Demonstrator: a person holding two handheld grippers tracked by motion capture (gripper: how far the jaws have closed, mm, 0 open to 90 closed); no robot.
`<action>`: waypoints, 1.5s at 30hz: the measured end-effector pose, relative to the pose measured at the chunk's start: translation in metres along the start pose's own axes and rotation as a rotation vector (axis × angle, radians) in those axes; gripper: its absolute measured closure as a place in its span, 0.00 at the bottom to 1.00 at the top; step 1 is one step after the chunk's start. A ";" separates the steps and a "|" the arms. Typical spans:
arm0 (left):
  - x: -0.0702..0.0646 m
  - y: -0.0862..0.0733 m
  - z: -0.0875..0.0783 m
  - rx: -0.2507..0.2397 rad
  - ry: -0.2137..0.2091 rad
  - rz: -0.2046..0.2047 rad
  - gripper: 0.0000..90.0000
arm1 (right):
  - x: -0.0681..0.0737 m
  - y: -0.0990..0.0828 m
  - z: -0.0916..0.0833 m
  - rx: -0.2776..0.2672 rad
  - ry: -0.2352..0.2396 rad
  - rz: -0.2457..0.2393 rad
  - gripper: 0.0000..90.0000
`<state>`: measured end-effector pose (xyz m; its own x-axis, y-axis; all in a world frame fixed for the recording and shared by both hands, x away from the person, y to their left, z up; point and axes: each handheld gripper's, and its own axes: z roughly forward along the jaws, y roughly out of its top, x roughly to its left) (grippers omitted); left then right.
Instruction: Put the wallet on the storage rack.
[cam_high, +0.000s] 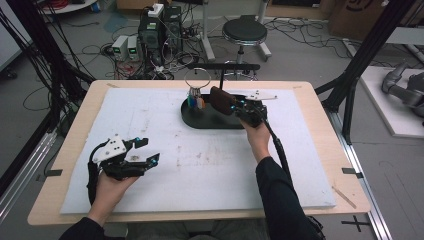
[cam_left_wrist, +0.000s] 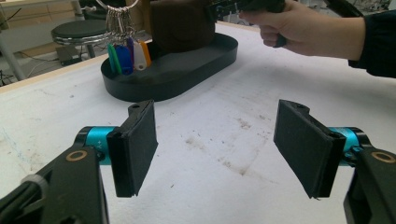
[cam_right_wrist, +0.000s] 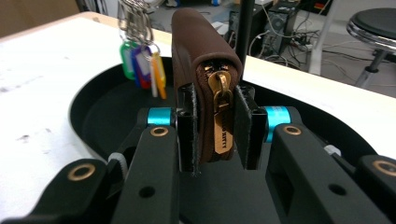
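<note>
A brown zip pouch (cam_right_wrist: 201, 60) with a brass zipper pull stands on edge, held over a black oval tray (cam_high: 200, 120). My right gripper (cam_right_wrist: 215, 133) is shut on the pouch's zipper end; in the high view that gripper (cam_high: 239, 106) is over the tray's right part, with the pouch (cam_high: 220, 99) to its left. A bunch of coloured key tags (cam_high: 196, 101) hangs from a metal ring at the tray's left. My left gripper (cam_high: 148, 151) rests open over the white mat at the near left, its jaws wide apart with nothing between them (cam_left_wrist: 215, 144).
A white mat (cam_high: 165, 165) covers the wooden table (cam_high: 70, 150). A thin black post with a crossbar (cam_high: 222, 70) rises behind the tray. Beyond the table are a black stool (cam_high: 244, 32), computer boxes and loose cables on the floor.
</note>
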<state>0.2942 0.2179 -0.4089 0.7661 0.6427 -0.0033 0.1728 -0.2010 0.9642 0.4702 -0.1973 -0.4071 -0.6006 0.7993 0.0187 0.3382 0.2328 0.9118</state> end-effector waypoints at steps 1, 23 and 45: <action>0.000 0.000 0.000 0.000 -0.001 0.000 0.33 | 0.000 -0.001 0.002 0.003 -0.002 -0.001 0.82; -0.003 0.000 -0.003 -0.010 -0.010 0.004 0.33 | 0.002 -0.015 0.019 0.060 0.002 -0.017 0.77; -0.001 0.003 0.004 -0.005 -0.021 0.006 0.33 | -0.004 -0.010 0.006 0.110 -0.002 0.034 0.43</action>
<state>0.2966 0.2136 -0.4076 0.7802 0.6255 -0.0032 0.1652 -0.2011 0.9655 0.4733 -0.1991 -0.4191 -0.5862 0.8087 0.0486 0.4362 0.2645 0.8601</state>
